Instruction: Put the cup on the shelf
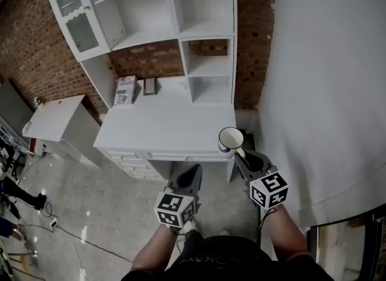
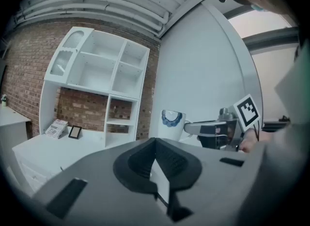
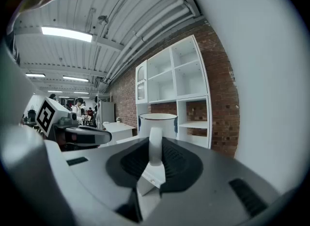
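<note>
Cup gripped by its handle, in front of the desk.
The right gripper [image 3: 153, 158] pinches the handle of the upright white cup [image 1: 230, 139] near the front right corner of the desk [image 1: 163, 126], well short of the shelf [image 1: 205, 32]. The left gripper [image 2: 155, 158] is beside it, jaws pressed together, empty.

Red brick wall [image 1: 27, 50], glossy grey floor [image 1: 84, 207], white side table [image 1: 54, 117].
</note>
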The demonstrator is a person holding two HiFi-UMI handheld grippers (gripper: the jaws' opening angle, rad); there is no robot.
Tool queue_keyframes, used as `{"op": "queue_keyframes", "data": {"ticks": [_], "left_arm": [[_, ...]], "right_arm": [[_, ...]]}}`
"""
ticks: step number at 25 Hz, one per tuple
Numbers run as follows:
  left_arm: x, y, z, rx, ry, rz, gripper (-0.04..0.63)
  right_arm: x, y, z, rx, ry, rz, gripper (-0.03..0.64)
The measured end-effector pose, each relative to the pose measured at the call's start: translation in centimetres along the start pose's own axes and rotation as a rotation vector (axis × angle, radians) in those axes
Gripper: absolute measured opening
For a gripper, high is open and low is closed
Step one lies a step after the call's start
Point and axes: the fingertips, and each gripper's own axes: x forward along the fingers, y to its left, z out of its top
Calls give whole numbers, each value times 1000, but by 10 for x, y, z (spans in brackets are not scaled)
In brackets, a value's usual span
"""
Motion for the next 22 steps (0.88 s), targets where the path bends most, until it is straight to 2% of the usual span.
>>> {"op": "queue_keyframes", "data": {"ticks": [14,22], "left_arm": [[3,6,4,-1,-1,2,5],[12,26,3,-20,8,-12,5]], "right_arm": [[6,-5,3,1,0,-18,61],[26,-7,3,4,15,-32,61]]}}
